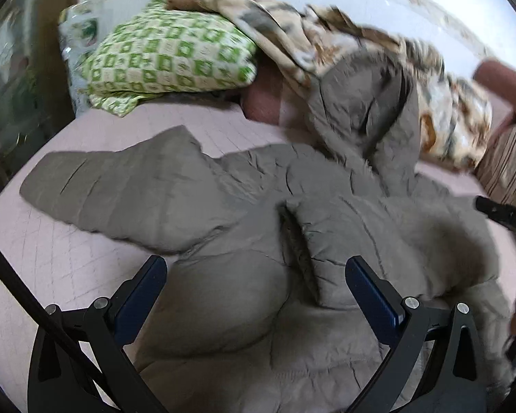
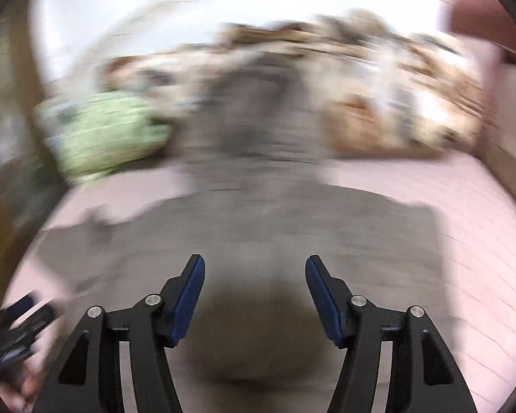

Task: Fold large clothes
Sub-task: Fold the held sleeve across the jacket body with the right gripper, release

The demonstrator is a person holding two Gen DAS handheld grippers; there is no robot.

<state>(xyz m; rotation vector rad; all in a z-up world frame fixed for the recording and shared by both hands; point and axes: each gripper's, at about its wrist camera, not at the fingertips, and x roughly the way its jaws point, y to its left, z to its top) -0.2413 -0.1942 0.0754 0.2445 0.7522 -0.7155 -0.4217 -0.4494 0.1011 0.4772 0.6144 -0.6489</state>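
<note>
1. Bed with pale pink quilted cover fills the lower field of both views; it carries everything below.
2. Large grey-brown padded jacket with hood lies spread across the middle of the bed cover. One sleeve stretches out flat to the left in the left wrist view; the hood end rises against the bedding behind it.
3. Crumpled cream, brown and grey patterned blanket is heaped at the far side of the bed, behind and to the right of the hood.
4. Green-and-white checked pillow sits far left, its right end tucked under the blanket.
5. Left gripper: jaws wide apart, nothing between the pads, poised over the jacket body.
6. Right gripper: jaws apart, nothing clamped, jacket fabric beneath. Right wrist view is heavily motion-blurred, so contact with the fabric cannot be judged.
</note>
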